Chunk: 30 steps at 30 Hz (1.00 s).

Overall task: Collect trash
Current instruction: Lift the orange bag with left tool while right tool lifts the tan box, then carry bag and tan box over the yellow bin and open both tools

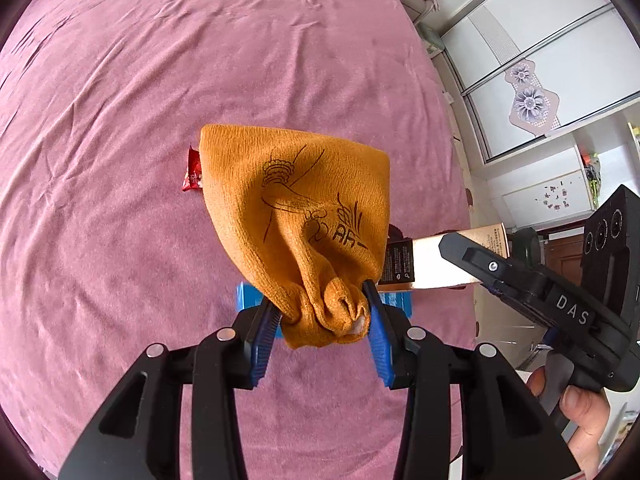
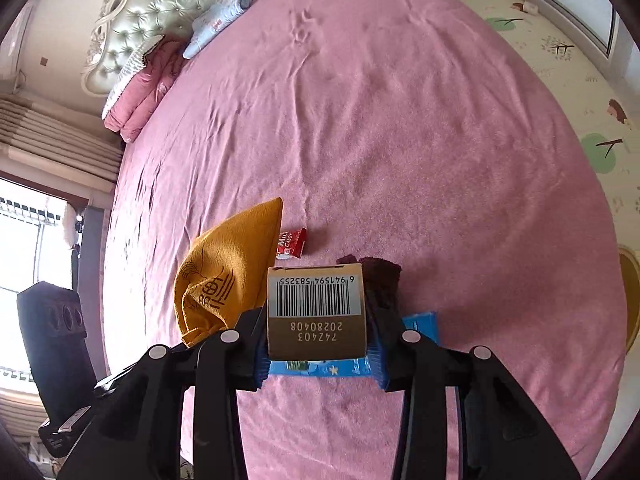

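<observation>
The trash was already between your fingers on both sides. Your left gripper [image 1: 325, 312] pinched the gathered neck of an orange cloth bag [image 1: 298, 216], its blue pads pressing the bunched fabric from each side, and the bag hung clear above the pink bedspread [image 1: 120, 120]. Your right gripper [image 2: 318, 344] clamped a gold carton [image 2: 316, 308] by its two sides, barcode end facing the camera; in the left wrist view that carton [image 1: 436, 262] lay level just beside the bag. Below the carton, a blue packet [image 2: 420, 326] and a dark brown cloth [image 2: 380, 276] lay on the bedspread, and a red candy wrapper [image 2: 291, 243] sat just past the bag. Farther out, folded pink bedding [image 2: 140, 92] and a tufted headboard [image 2: 160, 4] closed the far end of the bed.
</observation>
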Each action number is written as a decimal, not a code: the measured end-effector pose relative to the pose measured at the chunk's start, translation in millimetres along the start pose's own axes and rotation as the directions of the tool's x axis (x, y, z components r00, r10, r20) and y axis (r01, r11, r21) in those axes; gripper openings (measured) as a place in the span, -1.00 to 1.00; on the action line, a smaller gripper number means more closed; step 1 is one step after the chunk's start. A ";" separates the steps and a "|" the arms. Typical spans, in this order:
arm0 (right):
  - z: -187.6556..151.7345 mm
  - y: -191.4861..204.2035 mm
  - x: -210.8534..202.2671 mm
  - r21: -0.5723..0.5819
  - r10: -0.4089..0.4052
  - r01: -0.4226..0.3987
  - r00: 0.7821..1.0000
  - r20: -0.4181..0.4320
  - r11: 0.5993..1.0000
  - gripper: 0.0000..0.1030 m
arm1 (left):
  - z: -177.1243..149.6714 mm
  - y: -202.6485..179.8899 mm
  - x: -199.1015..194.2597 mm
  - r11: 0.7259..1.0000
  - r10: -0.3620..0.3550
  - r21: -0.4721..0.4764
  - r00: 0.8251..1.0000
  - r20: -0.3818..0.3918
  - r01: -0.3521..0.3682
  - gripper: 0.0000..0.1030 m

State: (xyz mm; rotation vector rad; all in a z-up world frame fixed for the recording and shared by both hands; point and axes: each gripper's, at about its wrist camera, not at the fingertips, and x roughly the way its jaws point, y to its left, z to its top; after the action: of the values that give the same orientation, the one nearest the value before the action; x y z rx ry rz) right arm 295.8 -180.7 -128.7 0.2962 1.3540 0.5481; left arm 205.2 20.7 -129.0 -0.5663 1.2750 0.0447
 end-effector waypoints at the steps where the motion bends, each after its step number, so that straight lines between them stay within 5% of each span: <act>1: -5.3 -1.6 -7.0 -0.002 -0.003 0.003 1.000 0.008 1.000 -0.27 | -7.3 -3.0 -3.8 1.000 -0.001 0.007 1.000 0.001 0.001 -0.20; 14: -94.5 -35.4 -94.8 -0.052 -0.049 0.052 0.997 0.064 0.997 -0.27 | -98.1 -65.2 -31.7 0.995 -0.033 0.098 0.999 -0.010 0.034 -0.20; 30: -179.2 -130.2 -171.3 0.027 -0.087 0.085 0.993 0.077 0.996 -0.27 | -179.1 -167.8 11.1 0.957 -0.046 0.278 0.989 -0.140 0.084 -0.20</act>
State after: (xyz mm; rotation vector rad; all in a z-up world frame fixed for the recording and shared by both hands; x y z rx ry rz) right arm 127.7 -400.8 -87.6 0.2746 1.2925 0.4443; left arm 106.1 -203.1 -107.4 -0.3673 1.3622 -0.2315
